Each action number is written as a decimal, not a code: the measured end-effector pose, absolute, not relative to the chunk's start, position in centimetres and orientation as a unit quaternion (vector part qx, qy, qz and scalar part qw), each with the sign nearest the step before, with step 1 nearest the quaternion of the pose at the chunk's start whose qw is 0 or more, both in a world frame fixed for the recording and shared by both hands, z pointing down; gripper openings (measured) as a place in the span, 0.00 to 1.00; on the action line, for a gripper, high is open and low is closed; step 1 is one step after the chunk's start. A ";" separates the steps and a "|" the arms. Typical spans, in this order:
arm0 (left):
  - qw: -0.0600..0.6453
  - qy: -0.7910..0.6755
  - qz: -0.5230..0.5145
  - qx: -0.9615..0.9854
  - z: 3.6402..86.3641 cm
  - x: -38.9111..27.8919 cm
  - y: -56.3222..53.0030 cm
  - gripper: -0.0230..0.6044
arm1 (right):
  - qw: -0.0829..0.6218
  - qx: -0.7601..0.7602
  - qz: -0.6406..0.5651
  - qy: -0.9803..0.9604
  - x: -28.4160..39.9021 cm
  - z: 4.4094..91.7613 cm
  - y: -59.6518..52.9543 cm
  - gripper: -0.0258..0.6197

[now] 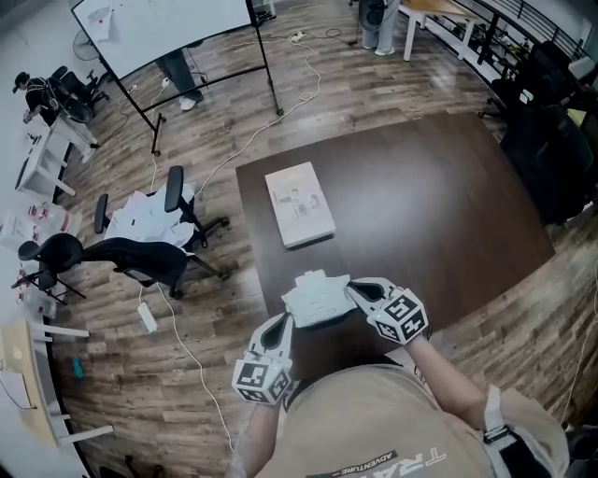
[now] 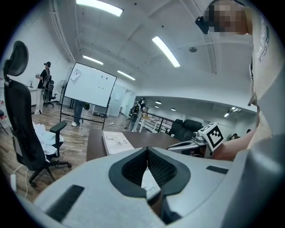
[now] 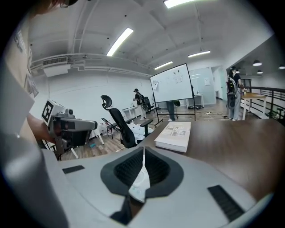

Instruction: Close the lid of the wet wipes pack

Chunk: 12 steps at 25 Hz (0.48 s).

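The wet wipes pack (image 1: pixel 316 299) is a pale, soft packet held just above the dark table's near edge (image 1: pixel 280 280). My left gripper (image 1: pixel 283 325) is shut on its lower left edge, and my right gripper (image 1: pixel 355 291) is shut on its right edge. In the left gripper view a thin white strip of the pack (image 2: pixel 149 180) is pinched between the jaws of the left gripper (image 2: pixel 149 173). The right gripper view shows the right gripper (image 3: pixel 141 176) clamping a white fold of the pack (image 3: pixel 139 183). How the lid stands cannot be made out.
A flat white book (image 1: pixel 299 203) lies on the dark brown table (image 1: pixel 439 215), farther out than the pack. Left of the table stands a black office chair (image 1: pixel 140 252) draped with white cloth. A whiteboard (image 1: pixel 168 28) on a stand is behind it, with cables on the floor.
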<state>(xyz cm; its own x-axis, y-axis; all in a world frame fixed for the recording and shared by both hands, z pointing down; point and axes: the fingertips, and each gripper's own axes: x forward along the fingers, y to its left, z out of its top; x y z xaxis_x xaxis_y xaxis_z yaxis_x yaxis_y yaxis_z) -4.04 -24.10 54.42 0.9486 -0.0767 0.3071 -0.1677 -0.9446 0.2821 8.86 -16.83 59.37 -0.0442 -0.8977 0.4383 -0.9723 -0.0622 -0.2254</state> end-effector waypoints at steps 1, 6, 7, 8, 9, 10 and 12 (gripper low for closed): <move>0.151 -0.067 0.151 0.975 54.6 -3.7 -24.3 0.05 | 0.076 0.684 0.241 -0.684 9.3 59.3 -17.2 0.06; 0.155 -0.091 0.173 0.968 56.5 -2.0 -25.1 0.05 | 0.086 0.656 0.240 -0.710 10.6 60.3 -19.3 0.06; 0.158 -0.095 0.175 0.967 56.9 -1.6 -25.3 0.05 | 0.091 0.650 0.242 -0.714 10.9 60.8 -19.7 0.06; 0.160 -0.098 0.177 0.966 57.2 -1.3 -25.4 0.05 | 0.096 0.644 0.246 -0.718 11.1 61.3 -20.1 0.06; 0.161 -0.100 0.179 0.965 57.5 -1.0 -25.5 0.05 | 0.101 0.637 0.250 -0.723 11.2 61.9 -20.5 0.06; 0.161 -0.102 0.182 0.965 57.7 -0.8 -25.6 0.05 | 0.105 0.630 0.255 -0.727 11.3 62.5 -20.9 0.06; 0.165 -0.107 0.189 0.962 58.3 -0.6 -25.9 0.05 | 0.112 0.615 0.267 -0.733 11.3 63.6 -21.8 0.06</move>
